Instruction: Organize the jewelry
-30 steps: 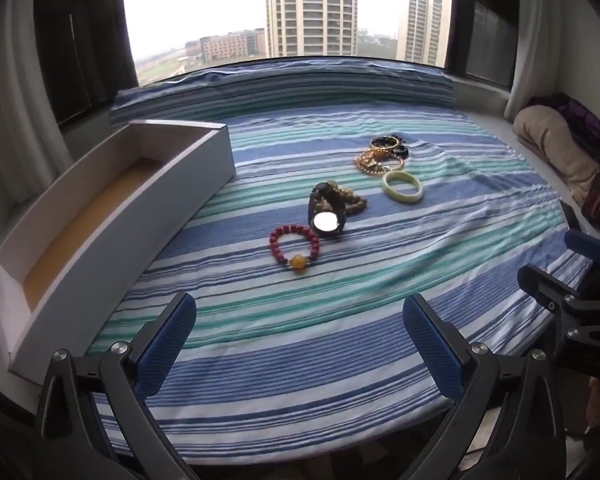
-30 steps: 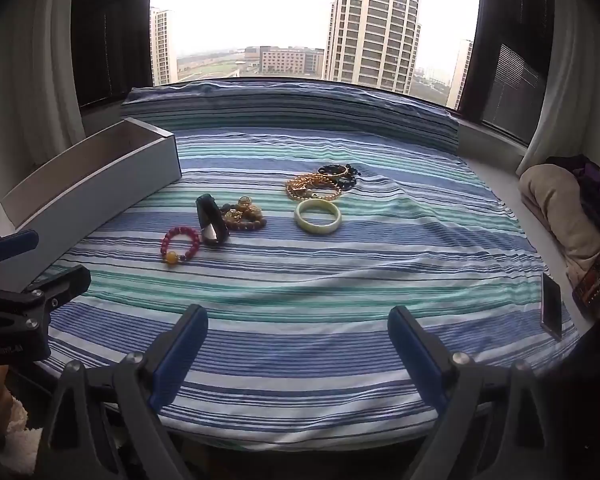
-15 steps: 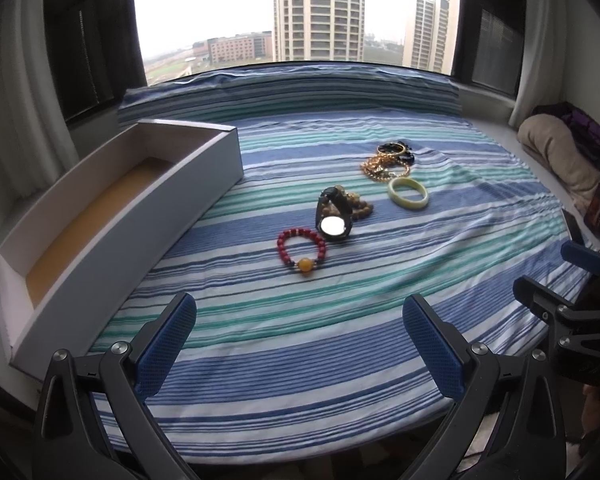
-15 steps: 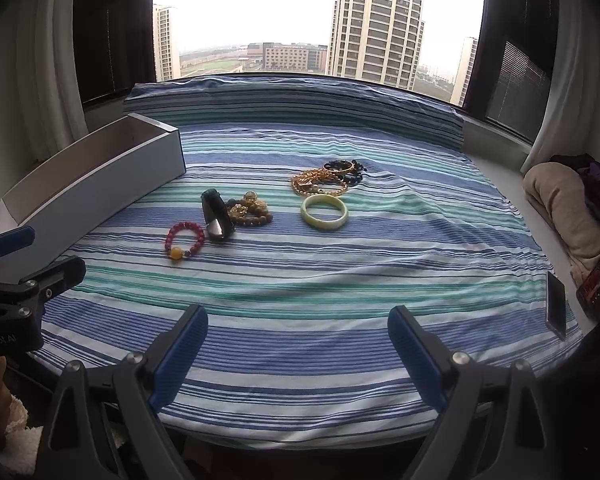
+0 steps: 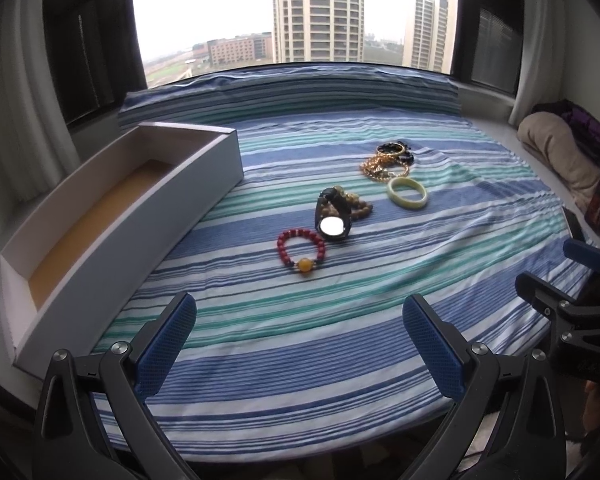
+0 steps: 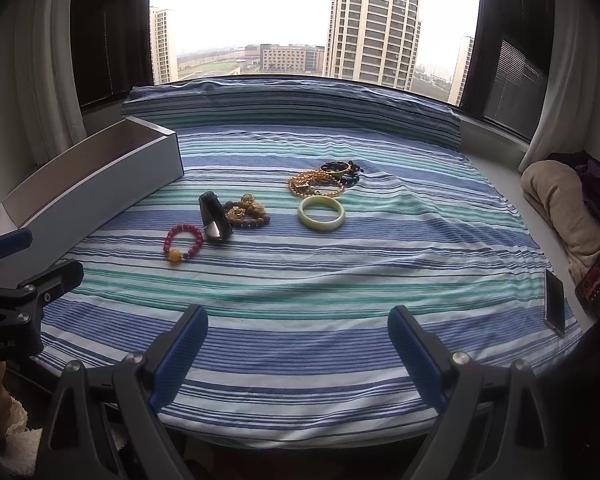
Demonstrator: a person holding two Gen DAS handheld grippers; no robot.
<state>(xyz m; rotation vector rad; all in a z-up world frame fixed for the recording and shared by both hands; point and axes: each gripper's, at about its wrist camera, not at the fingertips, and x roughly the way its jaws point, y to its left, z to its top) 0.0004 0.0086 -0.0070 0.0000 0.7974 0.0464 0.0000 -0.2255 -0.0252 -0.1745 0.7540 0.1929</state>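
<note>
Jewelry lies on a striped cloth: a red bead bracelet [image 5: 301,249] [image 6: 182,241] with an amber bead, a black watch [image 5: 333,220] [image 6: 214,218], brown beads [image 5: 358,206] [image 6: 247,213], a pale green bangle [image 5: 407,193] [image 6: 321,213], gold chains [image 5: 382,167] [image 6: 315,185] and a dark bracelet [image 5: 396,149] [image 6: 339,169]. A long white box [image 5: 112,216] [image 6: 88,184] stands open at the left. My left gripper [image 5: 300,344] is open near the front edge, holding nothing. My right gripper [image 6: 298,350] is open too, holding nothing.
A striped pillow [image 5: 288,94] runs along the window at the back. A beige bundle [image 5: 556,152] [image 6: 560,208] and a phone [image 6: 554,304] lie at the right. Each gripper shows at the other view's edge.
Both grippers have edged forward over the cloth, so the jewelry and box look slightly nearer. Nothing was picked up or moved.
</note>
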